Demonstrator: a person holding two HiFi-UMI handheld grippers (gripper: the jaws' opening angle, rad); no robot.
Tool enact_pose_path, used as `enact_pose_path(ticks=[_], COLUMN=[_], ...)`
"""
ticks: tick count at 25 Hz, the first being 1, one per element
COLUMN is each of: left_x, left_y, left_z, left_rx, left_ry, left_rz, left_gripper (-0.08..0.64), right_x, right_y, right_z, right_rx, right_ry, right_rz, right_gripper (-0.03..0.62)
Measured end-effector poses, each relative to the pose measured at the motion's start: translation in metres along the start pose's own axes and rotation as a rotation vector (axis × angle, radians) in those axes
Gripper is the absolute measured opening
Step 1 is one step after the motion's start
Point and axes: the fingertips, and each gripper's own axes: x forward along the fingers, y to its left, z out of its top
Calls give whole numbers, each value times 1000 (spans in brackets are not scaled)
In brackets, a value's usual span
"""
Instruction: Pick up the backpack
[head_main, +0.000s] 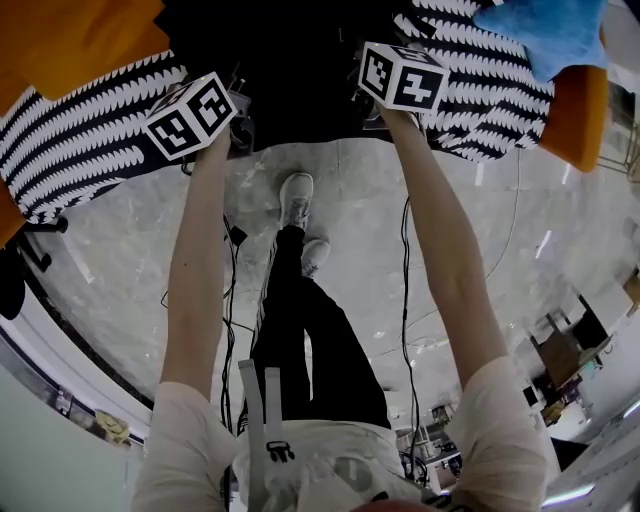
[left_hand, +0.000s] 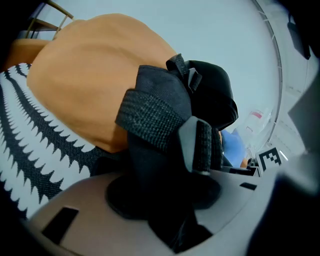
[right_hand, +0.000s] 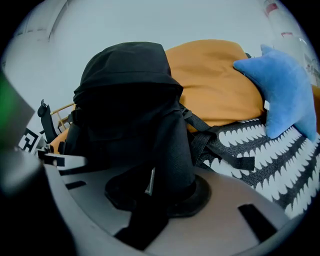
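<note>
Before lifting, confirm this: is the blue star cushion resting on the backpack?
No, the blue star cushion sits on the patterned cover against the orange cushion, apart from the backpack.

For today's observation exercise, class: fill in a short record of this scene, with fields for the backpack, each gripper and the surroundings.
Backpack: black, upright on the black-and-white cover, in front of the orange cushion
Left gripper: fingers shut on the shoulder strap
Right gripper: fingers shut on black backpack fabric
Nearby: blue star cushion on the cover, beside the orange cushion
Lifted yet: cannot tell
</note>
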Motion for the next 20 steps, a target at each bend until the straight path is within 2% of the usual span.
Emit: enact_pose_path(ticks=[5,10,16,20], left_x=[-12,-38,-133,-215], left_y=[-28,-68,-126,-178], left_z=[29,102,188,228], left_rx=[57,114,127,165], left_ry=[-48,-132,-188,-205], left_rz=[-8,-39,-54,-95], left_gripper=[173,167,164,163], right_x=[-21,-62,-163,-254], right_y=[0,19,80,120], right_z=[27,104,193,230], right_rx=[2,-18,-63,-52], right_ry=[-41,-143,-204,-224], right_rz=[-3,-10,-29,-21], right_gripper=[100,98,97,97])
